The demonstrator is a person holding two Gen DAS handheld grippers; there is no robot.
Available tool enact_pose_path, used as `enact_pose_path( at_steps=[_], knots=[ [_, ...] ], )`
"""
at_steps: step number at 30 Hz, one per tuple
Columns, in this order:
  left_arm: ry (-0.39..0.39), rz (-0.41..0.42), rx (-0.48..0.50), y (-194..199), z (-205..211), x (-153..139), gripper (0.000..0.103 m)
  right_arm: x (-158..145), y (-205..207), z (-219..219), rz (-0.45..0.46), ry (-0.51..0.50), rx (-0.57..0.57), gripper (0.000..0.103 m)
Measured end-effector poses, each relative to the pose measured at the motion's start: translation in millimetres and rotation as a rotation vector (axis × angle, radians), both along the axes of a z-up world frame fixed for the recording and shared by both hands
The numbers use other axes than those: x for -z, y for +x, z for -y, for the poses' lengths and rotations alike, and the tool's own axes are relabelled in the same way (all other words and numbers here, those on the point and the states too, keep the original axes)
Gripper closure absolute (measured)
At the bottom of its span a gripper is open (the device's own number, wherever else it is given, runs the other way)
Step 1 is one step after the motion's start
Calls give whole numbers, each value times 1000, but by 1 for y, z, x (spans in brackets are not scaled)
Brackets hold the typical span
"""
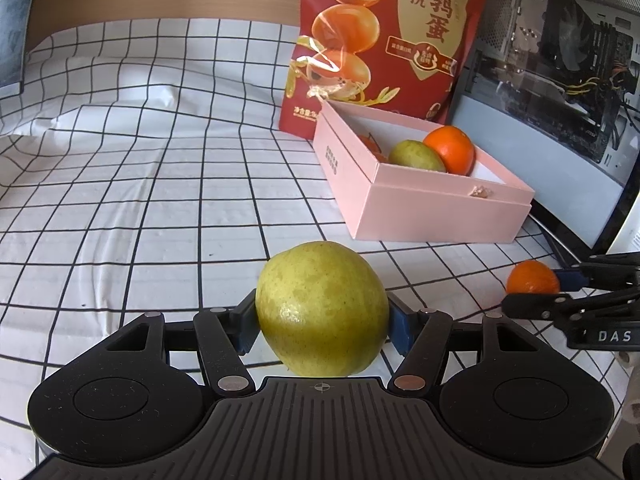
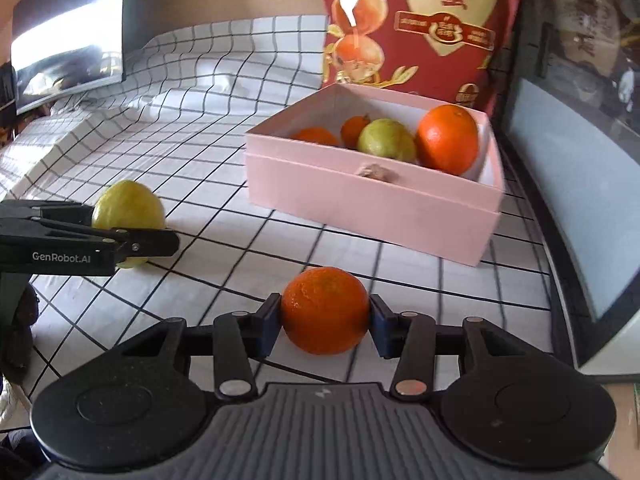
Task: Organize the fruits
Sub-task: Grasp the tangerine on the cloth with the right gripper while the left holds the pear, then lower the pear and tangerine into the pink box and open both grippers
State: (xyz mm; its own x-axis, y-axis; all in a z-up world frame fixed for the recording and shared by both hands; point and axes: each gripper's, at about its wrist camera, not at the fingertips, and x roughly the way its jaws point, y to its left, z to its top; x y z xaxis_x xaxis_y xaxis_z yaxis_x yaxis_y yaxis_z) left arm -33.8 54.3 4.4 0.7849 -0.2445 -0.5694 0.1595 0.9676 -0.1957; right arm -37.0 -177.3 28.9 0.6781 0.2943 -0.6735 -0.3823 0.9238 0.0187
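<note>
My left gripper is shut on a yellow-green pear-like fruit, its blue pads pressing on both sides just above the checked cloth. My right gripper is shut on an orange. Each shows in the other's view: the right gripper with its orange at the far right, the left gripper with the green fruit at the left. Ahead lies an open pink box. It holds a large orange, a green fruit and smaller oranges.
A tall red snack bag stands right behind the box. A glass-sided computer case walls off the right side. A dark monitor stands at the far left. The black-and-white checked cloth covers the table, rumpled at the back.
</note>
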Motion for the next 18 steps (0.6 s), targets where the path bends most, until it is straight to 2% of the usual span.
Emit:
enact_pose_path(
  at_steps=[3,5,8,12,15,18],
  knots=[
    [-92,-27,32,14,-3,-4,35,-5,0,8,16,4,21,58],
    [-136,-17,50,26,0,-16,35,-13,2,11,39,3,33,58],
    [-182,59,85,48,11,-53,35,-35,9,13,90,15,41,58],
    [-288,125,160,104,29,-116,35,-81,24,9,205,1,59,58],
    [-283,92,191,154,49,-140,35,-111,47,8,264,-13,102,58],
    [-248,-1,141,197,63,-134,35,-121,75,8,255,-24,155,58]
  ],
)
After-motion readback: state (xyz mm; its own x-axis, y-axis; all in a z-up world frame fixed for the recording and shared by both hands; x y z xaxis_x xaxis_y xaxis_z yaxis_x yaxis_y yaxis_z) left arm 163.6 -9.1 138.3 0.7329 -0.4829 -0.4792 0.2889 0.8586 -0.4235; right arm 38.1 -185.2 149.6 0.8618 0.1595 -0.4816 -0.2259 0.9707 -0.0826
